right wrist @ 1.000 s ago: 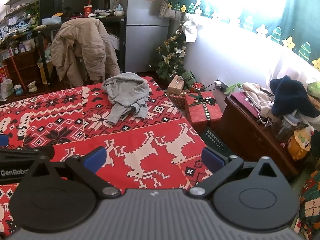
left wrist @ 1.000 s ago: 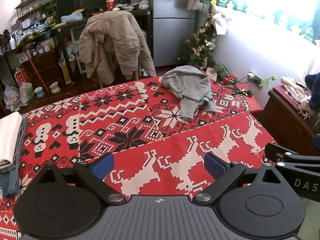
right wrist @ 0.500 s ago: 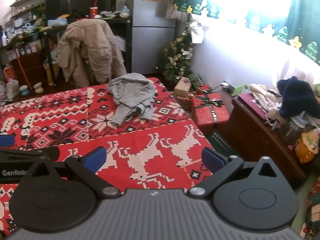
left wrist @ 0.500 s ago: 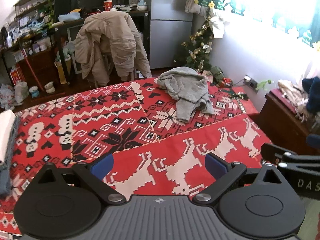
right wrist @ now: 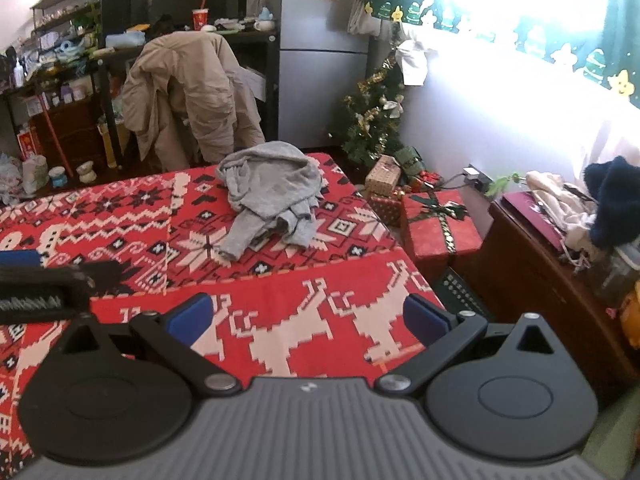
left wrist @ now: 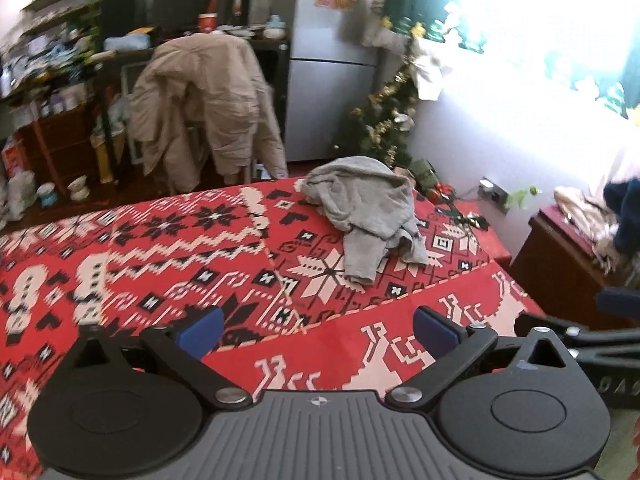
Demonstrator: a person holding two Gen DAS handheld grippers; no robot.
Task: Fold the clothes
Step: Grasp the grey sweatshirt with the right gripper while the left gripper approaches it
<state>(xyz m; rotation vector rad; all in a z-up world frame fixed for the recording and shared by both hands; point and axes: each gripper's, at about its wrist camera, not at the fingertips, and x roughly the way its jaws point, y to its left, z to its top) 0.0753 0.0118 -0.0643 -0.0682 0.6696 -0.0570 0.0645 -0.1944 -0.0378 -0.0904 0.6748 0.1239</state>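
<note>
So both grippers are just hovering over the near edge of the bed (left wrist: 168, 240) right now, nothing in either of them. Going left to right: the left gripper (left wrist: 318, 330) has its jaws spread wide open, blue pads (left wrist: 200, 330) well apart, with only the red patterned blanket (left wrist: 280, 344) showing between them. Same deal with the right gripper (right wrist: 306, 316), jaws wide open, empty, sitting just beside the left one, so each pokes into the edge of the other's view.

The thing to fold is a grey hoodie (left wrist: 366, 210), dumped in a crumpled heap near the far right corner of the bed, well apart from both grippers. One sleeve hangs out toward the near side, flat on the blanket. From the right wrist view the hoodie (right wrist: 270, 196) sits a bit left of centre, still way up at the far edge.

Behind the bed there's a chair with a beige jacket (left wrist: 204, 100) thrown over it, then a fridge (right wrist: 320, 64), then a little Christmas tree (right wrist: 370, 120) in the corner. On the floor off the bed's right edge is a red gift box (right wrist: 438, 222) with a dark ribbon, and further right a wooden cabinet (right wrist: 532, 280) with clothes piled on top.
</note>
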